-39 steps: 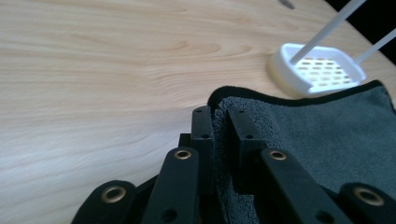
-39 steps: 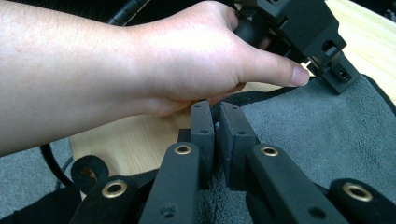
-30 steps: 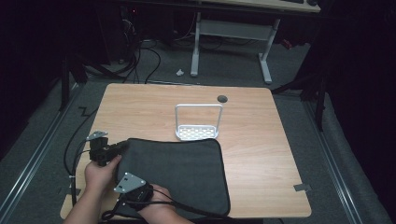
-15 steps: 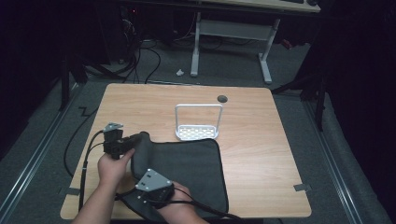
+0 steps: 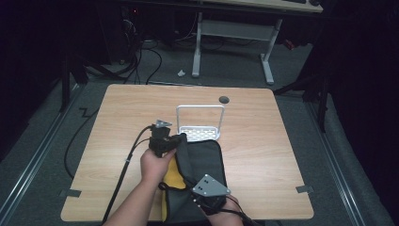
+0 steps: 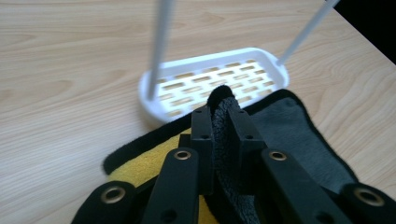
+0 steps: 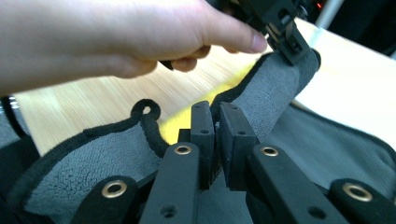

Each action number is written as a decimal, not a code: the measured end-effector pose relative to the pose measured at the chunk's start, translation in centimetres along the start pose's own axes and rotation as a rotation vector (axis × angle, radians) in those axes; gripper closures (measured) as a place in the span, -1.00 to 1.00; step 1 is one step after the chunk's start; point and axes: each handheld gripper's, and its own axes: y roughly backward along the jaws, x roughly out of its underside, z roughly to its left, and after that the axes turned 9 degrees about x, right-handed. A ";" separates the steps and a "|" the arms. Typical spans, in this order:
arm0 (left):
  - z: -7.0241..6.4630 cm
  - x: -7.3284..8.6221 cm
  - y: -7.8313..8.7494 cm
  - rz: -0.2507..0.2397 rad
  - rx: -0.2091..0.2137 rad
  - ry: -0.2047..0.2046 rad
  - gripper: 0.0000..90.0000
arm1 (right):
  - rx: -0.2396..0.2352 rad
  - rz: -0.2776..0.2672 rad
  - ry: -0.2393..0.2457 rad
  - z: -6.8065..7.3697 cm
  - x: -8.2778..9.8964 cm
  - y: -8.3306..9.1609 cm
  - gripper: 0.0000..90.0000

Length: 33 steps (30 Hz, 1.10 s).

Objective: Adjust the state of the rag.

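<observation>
A dark grey towel (image 5: 209, 157) with a yellow underside (image 5: 173, 178) lies on the wooden table (image 5: 127, 117), its left edge lifted and folded over to the right. My left gripper (image 5: 181, 139) is shut on the far corner of that edge, close to the white rack (image 5: 200, 133). In the left gripper view the jaws (image 6: 219, 116) pinch a fold of towel (image 6: 289, 126) above the yellow side (image 6: 144, 163). My right gripper (image 5: 207, 200) is shut on the near corner. In the right gripper view its jaws (image 7: 215, 116) clamp the towel's hem (image 7: 275, 88), with the left gripper (image 7: 289, 44) farther off.
The white slotted rack (image 6: 210, 79) with its tall wire handle stands just beyond the towel's far edge. A round grommet hole (image 5: 224, 99) sits in the table near the back. Black cables (image 5: 127, 165) trail off the table's left side.
Both grippers have swept to the right with the towel's left edge, folding it over and baring the yellow underside. The left gripper now sits by the rack.
</observation>
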 end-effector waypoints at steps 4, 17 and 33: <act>-1.5 -0.3 -1.8 0.035 -0.009 -0.033 0.82 | 0.024 0.027 -0.021 -1.5 1.6 0.7 0.90; -4.1 -0.5 -5.3 0.073 -0.037 -0.064 0.79 | 0.078 0.109 -0.050 -4.0 4.9 1.6 0.88; -6.2 -0.7 -5.2 -0.024 0.159 -0.065 0.10 | 0.169 0.130 -0.166 -7.0 7.5 3.4 0.60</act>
